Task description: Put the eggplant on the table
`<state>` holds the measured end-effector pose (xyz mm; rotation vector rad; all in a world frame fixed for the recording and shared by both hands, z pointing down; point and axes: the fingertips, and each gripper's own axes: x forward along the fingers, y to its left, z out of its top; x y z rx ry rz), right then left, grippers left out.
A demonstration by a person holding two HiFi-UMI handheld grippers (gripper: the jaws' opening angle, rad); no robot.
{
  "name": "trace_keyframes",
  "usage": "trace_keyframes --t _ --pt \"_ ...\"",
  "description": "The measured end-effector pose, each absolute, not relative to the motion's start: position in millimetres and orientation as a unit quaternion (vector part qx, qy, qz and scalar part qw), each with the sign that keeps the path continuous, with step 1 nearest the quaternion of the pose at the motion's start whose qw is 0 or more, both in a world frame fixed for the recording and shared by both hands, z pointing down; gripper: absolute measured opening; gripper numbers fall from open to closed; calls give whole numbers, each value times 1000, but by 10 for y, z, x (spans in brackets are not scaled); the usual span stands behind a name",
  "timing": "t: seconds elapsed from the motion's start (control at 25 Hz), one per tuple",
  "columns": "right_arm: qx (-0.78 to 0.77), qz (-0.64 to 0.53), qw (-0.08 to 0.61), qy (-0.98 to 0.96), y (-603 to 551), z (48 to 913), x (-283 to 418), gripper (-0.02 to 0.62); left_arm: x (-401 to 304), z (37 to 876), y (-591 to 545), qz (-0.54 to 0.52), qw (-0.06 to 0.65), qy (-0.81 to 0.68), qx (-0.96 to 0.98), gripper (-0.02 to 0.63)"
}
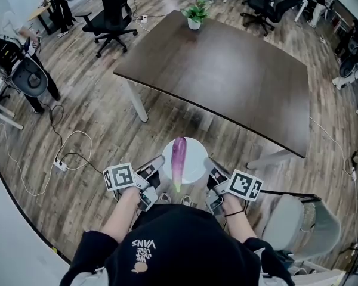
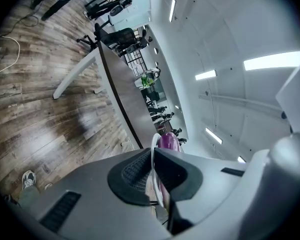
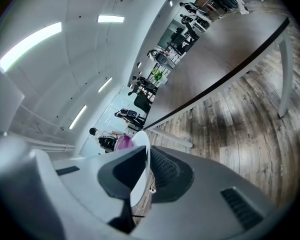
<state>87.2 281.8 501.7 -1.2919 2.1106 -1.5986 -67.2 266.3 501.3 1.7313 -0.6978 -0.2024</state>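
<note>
A purple eggplant (image 1: pixel 178 157) with a green stem lies lengthwise on a round white plate (image 1: pixel 194 159), held in the air in front of the person. My left gripper (image 1: pixel 159 162) is shut on the plate's left rim (image 2: pixel 153 171). At the opposite side, my right gripper (image 1: pixel 209 164) is shut on the right rim (image 3: pixel 138 176). The eggplant's purple end (image 2: pixel 168 142) shows past the rim in the left gripper view and as a purple patch (image 3: pixel 123 143) in the right gripper view. The dark brown table (image 1: pixel 227 70) stands ahead, its near edge just beyond the plate.
A small potted plant (image 1: pixel 195 14) stands at the table's far end. Black office chairs (image 1: pixel 112 16) and people stand around the room. A power strip with white cables (image 1: pixel 59 164) lies on the wooden floor at left. A grey chair (image 1: pixel 301 222) is at my right.
</note>
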Motion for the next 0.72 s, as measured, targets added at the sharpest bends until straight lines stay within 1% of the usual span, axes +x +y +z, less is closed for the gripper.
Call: trace_keyframes --t 0.44,0.72 --pt "-411 -544 69 729 2665 5071 966 34 -575 5056 2621 -123 594 -326 725 28" --pt "-414 -550 62 723 2385 5124 928 34 -608 5067 2328 -129 602 -318 721 28"
